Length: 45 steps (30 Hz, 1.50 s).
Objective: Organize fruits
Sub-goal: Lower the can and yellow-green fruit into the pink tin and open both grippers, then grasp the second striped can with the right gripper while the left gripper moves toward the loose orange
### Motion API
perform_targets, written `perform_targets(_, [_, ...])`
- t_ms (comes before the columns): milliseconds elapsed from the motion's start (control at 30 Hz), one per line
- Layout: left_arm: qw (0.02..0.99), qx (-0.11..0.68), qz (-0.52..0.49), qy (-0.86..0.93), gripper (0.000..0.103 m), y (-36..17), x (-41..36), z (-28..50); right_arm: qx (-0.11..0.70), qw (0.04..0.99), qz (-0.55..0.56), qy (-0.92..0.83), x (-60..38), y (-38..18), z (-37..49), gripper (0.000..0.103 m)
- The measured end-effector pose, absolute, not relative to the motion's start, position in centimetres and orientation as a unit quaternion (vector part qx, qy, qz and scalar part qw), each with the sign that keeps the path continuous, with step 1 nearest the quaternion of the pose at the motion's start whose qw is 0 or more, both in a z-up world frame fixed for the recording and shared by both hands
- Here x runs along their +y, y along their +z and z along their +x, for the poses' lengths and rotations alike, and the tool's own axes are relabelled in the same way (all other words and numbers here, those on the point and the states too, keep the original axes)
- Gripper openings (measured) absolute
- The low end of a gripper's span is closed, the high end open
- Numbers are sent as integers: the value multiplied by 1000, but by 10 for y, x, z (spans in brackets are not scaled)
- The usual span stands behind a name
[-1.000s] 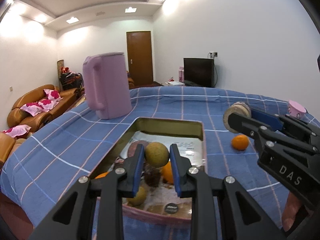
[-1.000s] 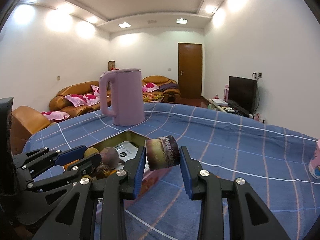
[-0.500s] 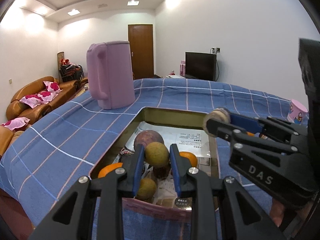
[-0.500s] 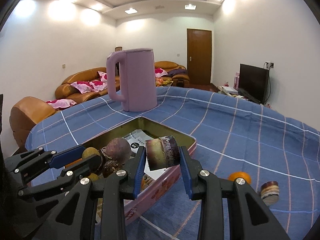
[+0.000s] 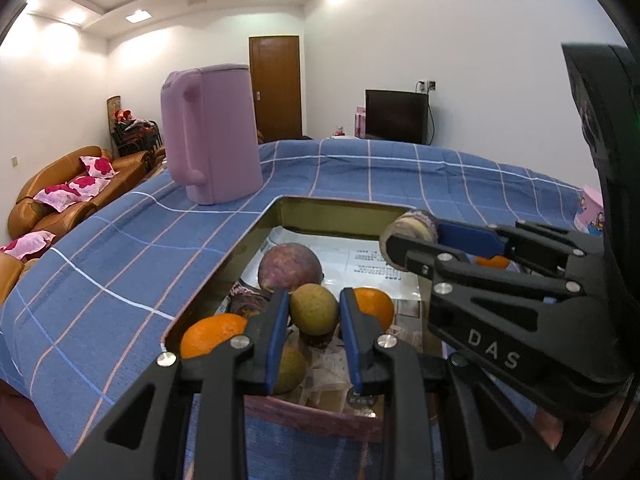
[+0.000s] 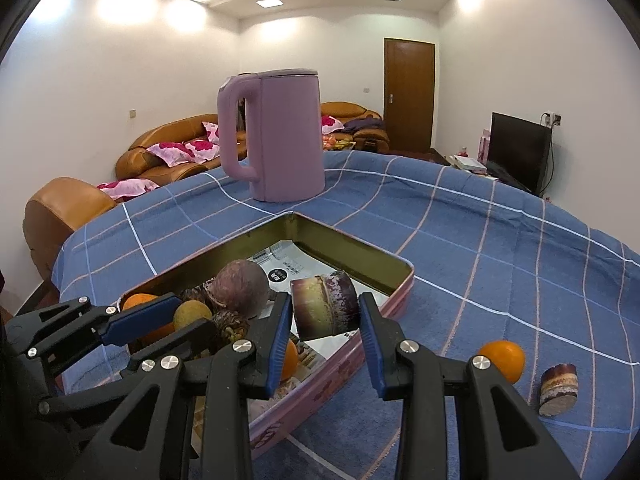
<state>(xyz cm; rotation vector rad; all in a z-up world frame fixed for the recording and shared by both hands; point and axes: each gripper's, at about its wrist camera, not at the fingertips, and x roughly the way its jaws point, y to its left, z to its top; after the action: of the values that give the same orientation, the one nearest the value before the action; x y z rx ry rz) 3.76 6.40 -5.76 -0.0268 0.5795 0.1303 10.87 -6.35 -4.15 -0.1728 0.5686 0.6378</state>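
My left gripper (image 5: 314,312) is shut on a small yellow-green fruit (image 5: 314,309) and holds it over the near end of a pink tin tray (image 5: 320,210). The tray holds a purple passion fruit (image 5: 289,266), oranges (image 5: 212,334) and other fruit. My right gripper (image 6: 325,312) is shut on a cut sugarcane piece (image 6: 324,305) above the tray's right rim (image 6: 404,292); it also shows in the left wrist view (image 5: 410,229). The left gripper shows in the right wrist view (image 6: 188,316).
A tall pink kettle (image 5: 210,134) (image 6: 276,136) stands on the blue checked cloth behind the tray. An orange (image 6: 502,360) and another sugarcane piece (image 6: 558,388) lie on the cloth right of the tray. A pink cup (image 5: 591,208) is at far right.
Both grippers have moved forward and lower over the tray with their loads still held. The right gripper has come in closer beside the left one.
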Motion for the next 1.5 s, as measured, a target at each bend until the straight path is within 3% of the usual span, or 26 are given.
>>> perform_targets(867, [949, 308, 5, 69, 29, -62, 57, 45, 305, 891, -97, 321, -54, -48, 114, 37])
perform_targets(900, [949, 308, 8, 69, 39, -62, 56, 44, 303, 893, -96, 319, -54, -47, 114, 38])
perform_targets(933, [950, 305, 12, 71, 56, -61, 54, 43, 303, 892, -92, 322, -56, -46, 113, 45])
perform_targets(1000, [954, 288, 19, 83, 76, -57, 52, 38, 297, 893, -83, 329, -59, -43, 110, 59])
perform_targets(1400, [960, 272, 22, 63, 77, -38, 30, 34, 262, 921, -69, 279, -125, -22, 102, 59])
perform_targets(1500, [962, 267, 23, 56, 82, -28, 21, 41, 273, 936, -62, 215, -167, -24, 113, 59])
